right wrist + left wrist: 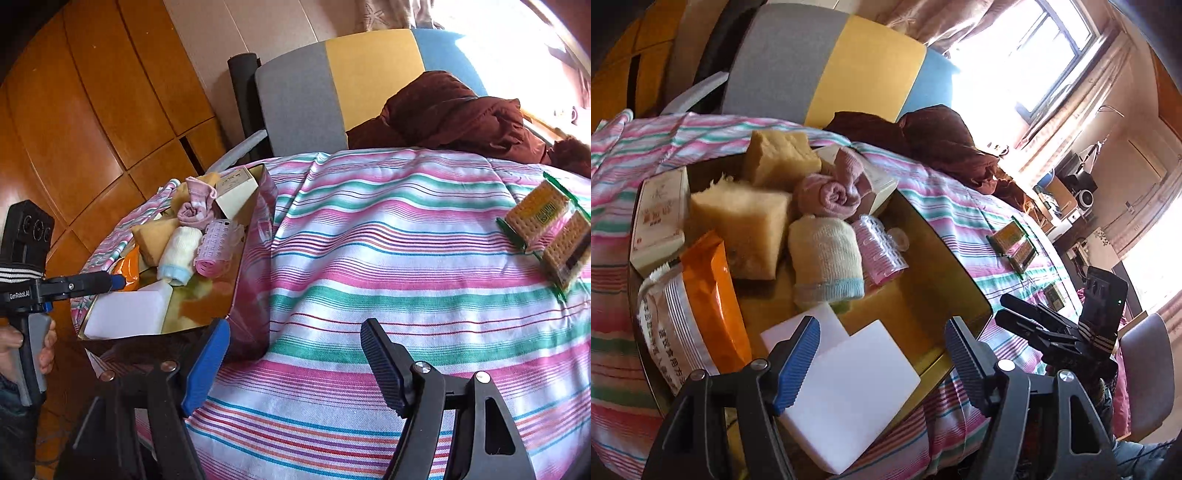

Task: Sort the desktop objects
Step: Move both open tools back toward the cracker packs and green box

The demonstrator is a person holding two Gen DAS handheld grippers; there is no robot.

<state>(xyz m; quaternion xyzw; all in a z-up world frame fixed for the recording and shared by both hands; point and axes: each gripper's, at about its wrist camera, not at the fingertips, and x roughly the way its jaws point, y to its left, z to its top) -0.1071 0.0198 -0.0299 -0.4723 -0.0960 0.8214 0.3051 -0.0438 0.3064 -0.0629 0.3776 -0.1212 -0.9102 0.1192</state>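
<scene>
A gold metal tray (945, 254) on the striped cloth holds two yellow sponges (742, 225), a pink rolled sock (827, 192), a cream sock (823, 258), pink hair rollers (882, 251), an orange snack packet (709, 299), white boxes (657, 218) and white foam blocks (849, 391). My left gripper (882, 332) hangs open over the near foam block, its right finger clear of it. My right gripper (295, 332) is open above bare cloth beside the tray (255, 295), with nothing between its fingers. Two cracker packs (543, 229) lie on the cloth to the far right.
A brown garment (450, 114) is piled at the back of the cloth-covered surface, against a grey, yellow and blue headboard (369, 74). Wooden cabinets (92, 110) stand to the left. A person's hand (22, 350) holds the left gripper's handle. A small green packet (1054, 295) lies beyond the right gripper (1003, 308).
</scene>
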